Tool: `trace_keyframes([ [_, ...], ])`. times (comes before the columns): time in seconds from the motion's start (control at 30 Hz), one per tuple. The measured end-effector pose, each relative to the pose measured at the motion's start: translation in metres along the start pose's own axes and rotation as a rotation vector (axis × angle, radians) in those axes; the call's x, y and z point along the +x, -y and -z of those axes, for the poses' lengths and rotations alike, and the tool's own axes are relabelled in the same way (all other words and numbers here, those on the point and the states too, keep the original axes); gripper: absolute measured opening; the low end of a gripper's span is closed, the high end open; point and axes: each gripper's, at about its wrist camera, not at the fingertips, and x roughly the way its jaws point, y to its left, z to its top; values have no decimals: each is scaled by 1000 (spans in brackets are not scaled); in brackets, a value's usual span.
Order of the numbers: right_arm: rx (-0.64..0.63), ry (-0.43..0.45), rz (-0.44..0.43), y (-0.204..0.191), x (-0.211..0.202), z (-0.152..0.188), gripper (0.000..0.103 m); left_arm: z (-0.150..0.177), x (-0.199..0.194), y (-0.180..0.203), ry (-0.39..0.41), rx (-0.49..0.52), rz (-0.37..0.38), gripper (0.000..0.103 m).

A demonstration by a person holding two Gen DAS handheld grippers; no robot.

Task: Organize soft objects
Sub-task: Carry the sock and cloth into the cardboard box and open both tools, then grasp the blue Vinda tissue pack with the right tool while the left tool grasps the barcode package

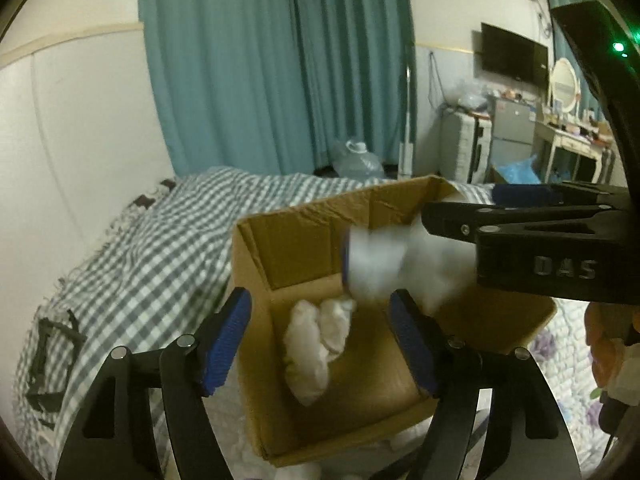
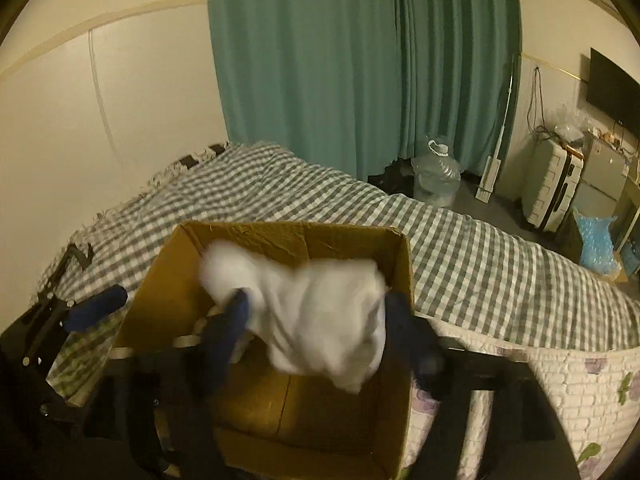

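Observation:
An open cardboard box (image 1: 280, 256) (image 2: 396, 420) stands on the bed. A crumpled white soft item (image 1: 316, 344) lies on its floor. My left gripper (image 1: 320, 336) is open and empty, its blue pads either side of the box's near edge. My right gripper (image 2: 316, 332) reaches over the box from the right (image 1: 452, 224). Its fingers stand apart, and a blurred white cloth (image 2: 320, 312) (image 1: 384, 268) is between them over the box opening. I cannot tell if the cloth is still gripped.
A grey-checked blanket (image 2: 360, 200) covers the bed; a quilted floral cover (image 2: 580, 380) lies at the near right. Teal curtains (image 2: 360, 60), a water jug (image 2: 436, 176), a suitcase (image 2: 552, 188) and a dressing table (image 1: 568, 136) stand beyond. A black strap (image 1: 52, 344) lies left.

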Motion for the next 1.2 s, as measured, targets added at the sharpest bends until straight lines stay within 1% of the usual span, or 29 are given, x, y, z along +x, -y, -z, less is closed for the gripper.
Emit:
trace_keyframes([
  [0.07,5,26,-3,1,-7,-3,84,-1,-3,0,7,-1,-8,72],
  [0.17,-21,48,-17,-1,-26,-10,85,-6,-17,-2,43,-1,-18,72],
  [0.27,-53,105,15,-4,-62,-19,87,-15,-40,-5,82,-8,-26,72],
  [0.4,-66,191,46,-4,-127,-31,93,-34,-91,-6,164,-19,-47,73],
  [0.5,-68,257,64,-6,-181,-34,96,-50,-139,-7,227,-52,-47,90],
  [0.57,-80,284,71,-9,-217,-28,100,-57,-162,-9,254,-71,-39,92],
  [0.6,-85,289,71,-8,-227,-25,102,-59,-177,-9,278,-80,-36,92],
  [0.63,-92,296,73,-8,-243,-20,102,-60,-191,-8,301,-84,-36,92],
  [0.77,-104,273,88,-4,-272,4,102,-52,-219,-3,318,-72,-41,92],
  [0.83,-120,248,94,-3,-277,18,102,-42,-223,1,293,-60,-51,92],
  [0.93,-128,209,97,1,-274,44,102,-22,-217,3,260,-78,-57,92],
  [1.03,-126,153,92,6,-254,71,102,1,-204,6,202,-104,-59,92],
  [1.2,-100,24,64,14,-194,117,102,41,-167,17,99,-110,-78,92],
])
